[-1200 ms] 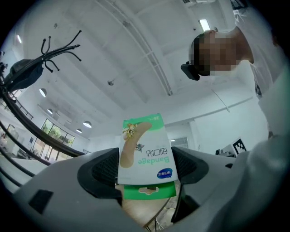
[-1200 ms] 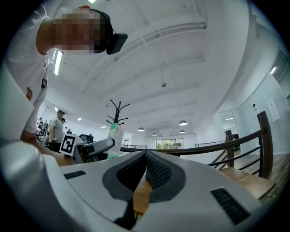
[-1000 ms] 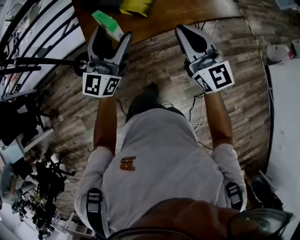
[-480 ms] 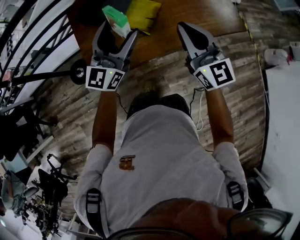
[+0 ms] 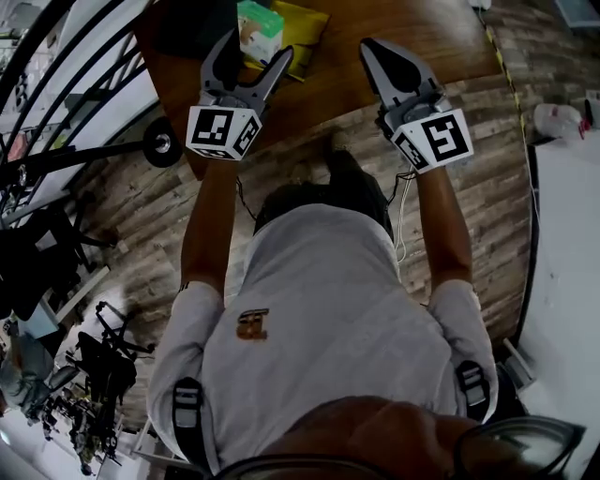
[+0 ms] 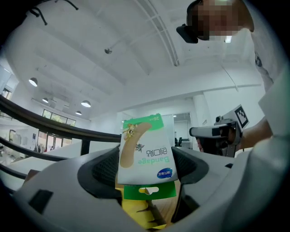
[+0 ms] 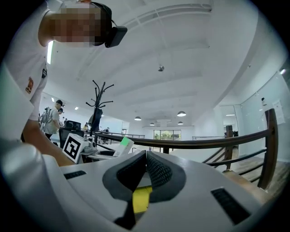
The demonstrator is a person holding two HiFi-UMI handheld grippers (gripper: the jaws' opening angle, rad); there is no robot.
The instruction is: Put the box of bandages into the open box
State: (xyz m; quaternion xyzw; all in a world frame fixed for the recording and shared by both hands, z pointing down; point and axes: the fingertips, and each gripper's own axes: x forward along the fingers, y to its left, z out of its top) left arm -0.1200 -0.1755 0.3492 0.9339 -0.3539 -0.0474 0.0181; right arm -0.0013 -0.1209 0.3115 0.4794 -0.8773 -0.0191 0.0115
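While the person stands at the near edge of a brown table (image 5: 403, 26), both arms reach forward with one gripper in each hand, two in all. Each gripper carries one marker cube, so there are two cubes: one on the left (image 5: 223, 131) and one on the right (image 5: 433, 139).

The left gripper (image 5: 253, 54) has its two jaws clamped on the single box of bandages (image 5: 260, 26), a green and white carton held up over the table's left part. From the left gripper view the box (image 6: 146, 147) sits squarely between the two dark pads, with its print upside down and its green hang tab nearest the camera. One plaster strip is drawn on its face. Just beneath it lies one yellow item (image 6: 136, 213), which rests on the tabletop beside the box in the head view (image 5: 302, 23).

The right gripper (image 5: 382, 58) hovers over the table's edge, well apart from the left one. Its two jaws are pressed together with nothing between them, and only a sliver of yellow (image 7: 142, 198) shows below them in its own view. That view also catches the box (image 7: 123, 146) off to the side and one coat stand (image 7: 100, 97) behind.

A plank floor (image 5: 309, 141) lies under the person, with a black railing (image 5: 75, 66) to the left.
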